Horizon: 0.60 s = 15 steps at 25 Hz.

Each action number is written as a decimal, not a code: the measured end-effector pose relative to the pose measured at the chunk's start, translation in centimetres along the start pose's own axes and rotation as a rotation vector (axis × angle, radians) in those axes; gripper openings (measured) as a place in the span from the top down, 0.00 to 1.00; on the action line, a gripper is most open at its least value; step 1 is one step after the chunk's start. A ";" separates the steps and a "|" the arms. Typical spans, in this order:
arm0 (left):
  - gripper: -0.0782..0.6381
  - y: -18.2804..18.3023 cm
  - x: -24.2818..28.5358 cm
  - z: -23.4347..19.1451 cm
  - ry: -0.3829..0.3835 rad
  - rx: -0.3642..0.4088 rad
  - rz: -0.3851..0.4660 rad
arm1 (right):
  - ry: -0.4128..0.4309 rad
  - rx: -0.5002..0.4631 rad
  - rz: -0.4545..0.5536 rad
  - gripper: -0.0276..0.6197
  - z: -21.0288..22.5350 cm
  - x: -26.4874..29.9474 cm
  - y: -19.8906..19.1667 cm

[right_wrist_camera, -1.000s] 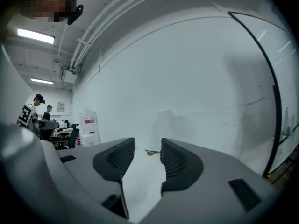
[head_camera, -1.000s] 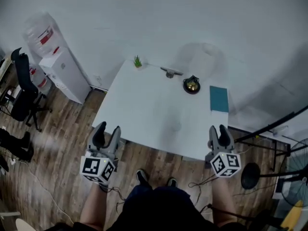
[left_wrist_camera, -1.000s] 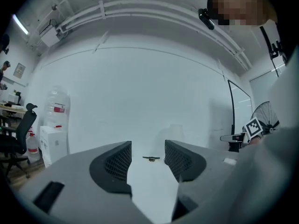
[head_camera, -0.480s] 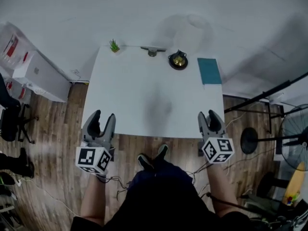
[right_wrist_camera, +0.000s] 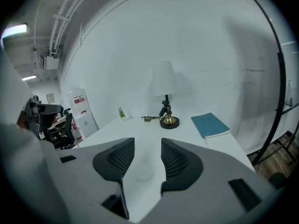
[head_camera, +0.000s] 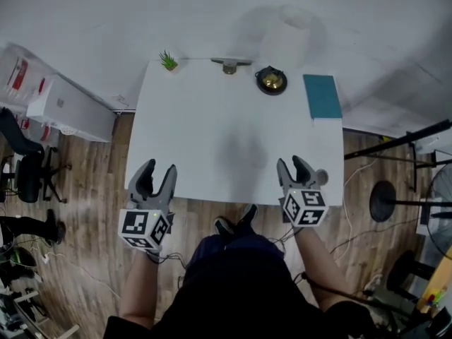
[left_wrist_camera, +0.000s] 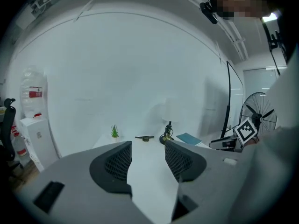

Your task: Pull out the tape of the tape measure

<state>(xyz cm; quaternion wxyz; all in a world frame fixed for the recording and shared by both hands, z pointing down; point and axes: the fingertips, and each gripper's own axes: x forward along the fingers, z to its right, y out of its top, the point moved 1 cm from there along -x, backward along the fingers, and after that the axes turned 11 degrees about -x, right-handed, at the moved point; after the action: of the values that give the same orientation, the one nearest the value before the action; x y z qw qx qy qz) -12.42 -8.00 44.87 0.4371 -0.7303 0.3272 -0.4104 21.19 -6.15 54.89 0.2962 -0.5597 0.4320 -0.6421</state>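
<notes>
Brought both grippers in to the near edge of the bench since a second ago, right gripper now just over it, left gripper at its corner. Holding both sets of jaws well apart, nothing between them. Only approaching; no contact yet. Taking for the tape measure a pale round disc mid-bench, barely distinct from the white top. Next, probably: steady the case with one gripper, pinch the tape's end with the other. Cannot find that end in any view, nor identify the small dark piece beside the lamp.
</notes>
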 end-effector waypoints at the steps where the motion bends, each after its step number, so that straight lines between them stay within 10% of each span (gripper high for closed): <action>1: 0.58 0.0 0.5 0.2 0.001 0.000 -0.006 | 0.010 0.009 -0.020 0.67 0.2 0.7 -0.6; 15: 0.59 -3.9 7.6 -2.3 -0.151 -0.056 -0.188 | -0.060 0.123 -0.263 0.67 -2.7 7.7 -7.8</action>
<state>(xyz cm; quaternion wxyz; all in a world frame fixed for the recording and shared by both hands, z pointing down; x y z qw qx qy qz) -10.55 -13.66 51.46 0.3996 -0.7986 0.2346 -0.3841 17.86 -8.68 65.38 0.2561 -0.6114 0.3058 -0.6834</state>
